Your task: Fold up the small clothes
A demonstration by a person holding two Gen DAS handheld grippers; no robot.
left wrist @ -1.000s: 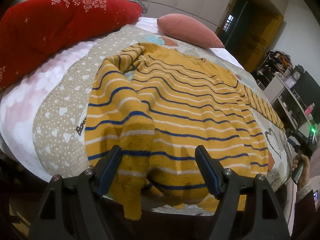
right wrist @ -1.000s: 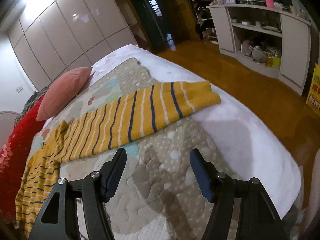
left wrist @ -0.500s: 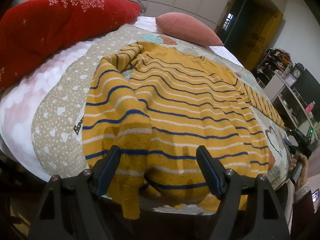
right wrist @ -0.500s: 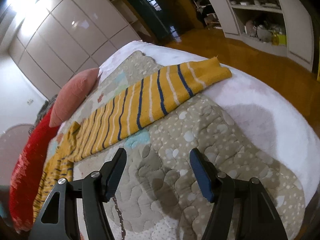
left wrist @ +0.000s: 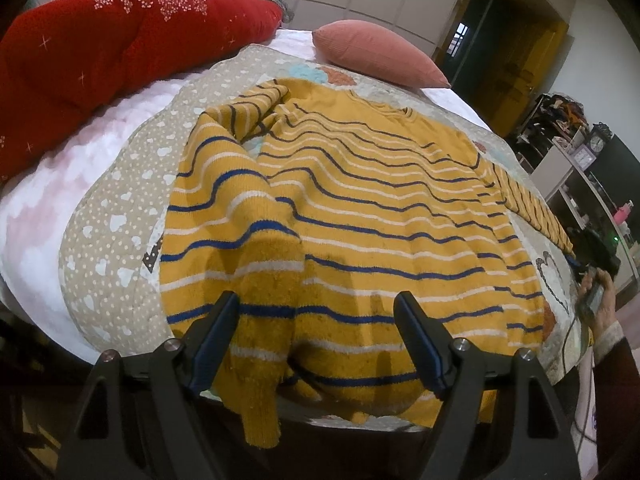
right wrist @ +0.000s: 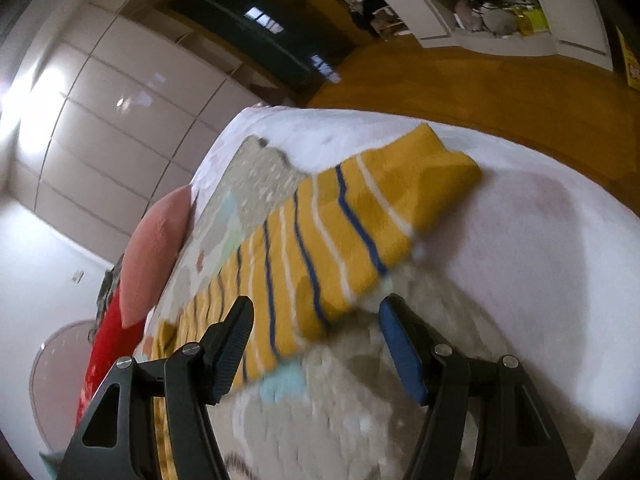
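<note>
Right now my left wrist view gives me the whole yellow striped sweater point(left wrist: 360, 216), spread flat on the dotted quilt point(left wrist: 116, 216) that covers the bed, its hem hanging just over the near edge of the bed and its left sleeve point(left wrist: 228, 216) folded in over the body. Only that view shows the red blanket point(left wrist: 108, 40) heaped along the left edge of the bed, and, low at the right edge of the bed, a hand point(left wrist: 600, 292) with a cuffed sleeve gripping the handle of my other tool. The pink cushion point(left wrist: 376, 56) sits at the far edge of the bed.

My right wrist view, blurred, gives me what the left barely catches: the sweater's right sleeve point(right wrist: 340, 240) stretched straight out across the quilt, its cuff reaching onto the white sheet point(right wrist: 540, 260) toward the wooden floor point(right wrist: 480, 88) and the shelves point(right wrist: 500, 0).

My left gripper point(left wrist: 316, 340) hangs over the hem, angled downward, fingers spread wide with nothing between the pads. My right gripper point(right wrist: 316, 344) is rolled to one side, just short of the sleeve, fingers likewise released and empty
</note>
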